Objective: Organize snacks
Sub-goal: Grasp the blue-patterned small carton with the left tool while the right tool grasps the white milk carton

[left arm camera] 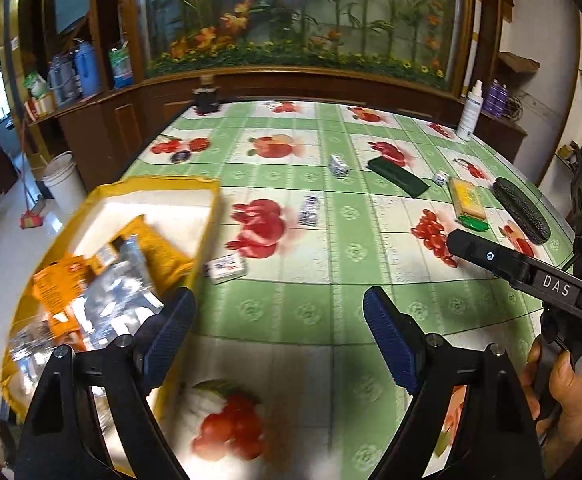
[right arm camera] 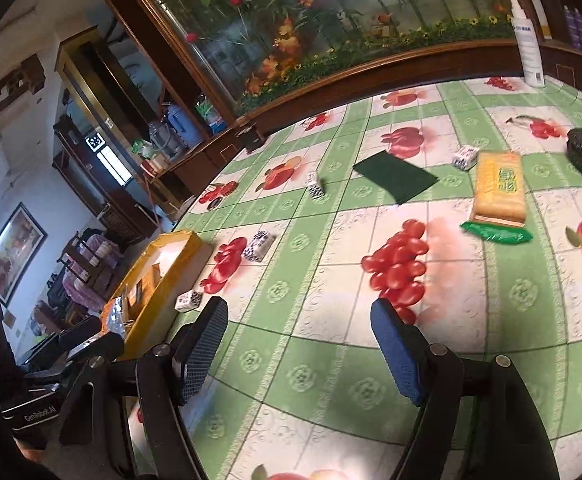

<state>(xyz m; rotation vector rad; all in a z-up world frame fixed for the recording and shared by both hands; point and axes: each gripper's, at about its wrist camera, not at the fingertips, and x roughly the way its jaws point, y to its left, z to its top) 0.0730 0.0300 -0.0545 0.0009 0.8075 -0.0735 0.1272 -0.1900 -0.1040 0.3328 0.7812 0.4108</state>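
Between box rim (left arm camera: pixel 207 216) and biscuit pack (right arm camera: pixel 499 188) — open tablecloth (right arm camera: pixel 331 344), both tools spread.

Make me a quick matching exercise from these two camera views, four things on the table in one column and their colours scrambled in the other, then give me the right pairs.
Things:
1. box
2. flat pad
3. spray bottle
4. long case

Colours:
A. white
B. black
C. yellow
D. dark green

Pairs: 1-C, 2-D, 3-A, 4-B
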